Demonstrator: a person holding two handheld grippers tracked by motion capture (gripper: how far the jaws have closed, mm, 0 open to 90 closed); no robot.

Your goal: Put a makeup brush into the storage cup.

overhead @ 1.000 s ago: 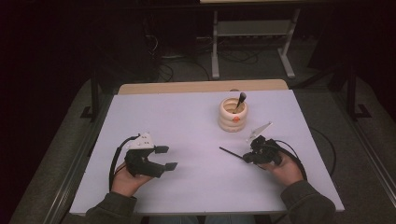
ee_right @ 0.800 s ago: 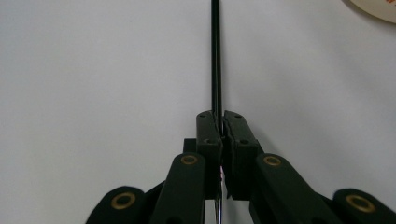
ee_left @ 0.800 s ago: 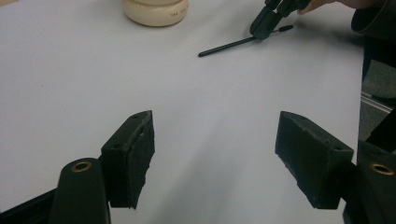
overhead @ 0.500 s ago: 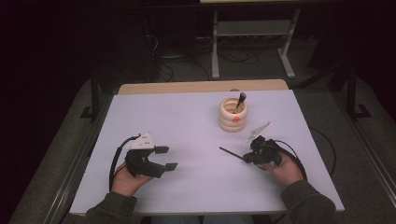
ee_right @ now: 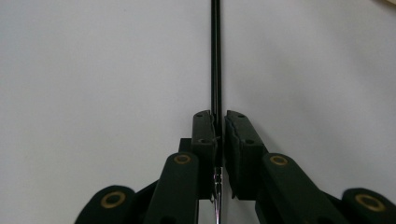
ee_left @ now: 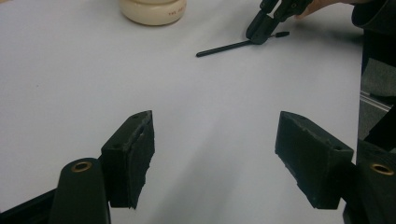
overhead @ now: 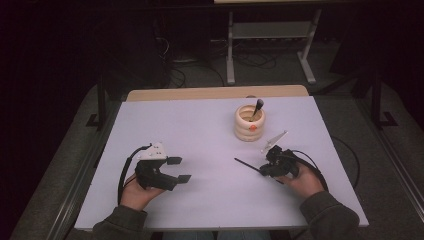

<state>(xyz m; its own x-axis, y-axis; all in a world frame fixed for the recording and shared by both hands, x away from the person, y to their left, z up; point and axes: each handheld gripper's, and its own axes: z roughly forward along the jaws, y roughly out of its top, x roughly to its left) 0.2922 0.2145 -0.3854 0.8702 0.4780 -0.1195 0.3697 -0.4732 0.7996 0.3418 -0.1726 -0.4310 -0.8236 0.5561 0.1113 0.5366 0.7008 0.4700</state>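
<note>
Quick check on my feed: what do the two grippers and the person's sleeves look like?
Both grippers are black. The left gripper carries a pale grey three-cornered plate on top and a black cable looping beside it; its fingers are blocky black wedges on arms with brass-coloured rivets. The right gripper trails a black cable too. The sleeves are dark olive-grey.

Dim room beyond a white table (overhead: 200, 130); grey carpeted floor (overhead: 395, 155), pale metal stand (overhead: 270, 35) (perhaps a desk frame), tangled cables (overhead: 190, 65).
</note>
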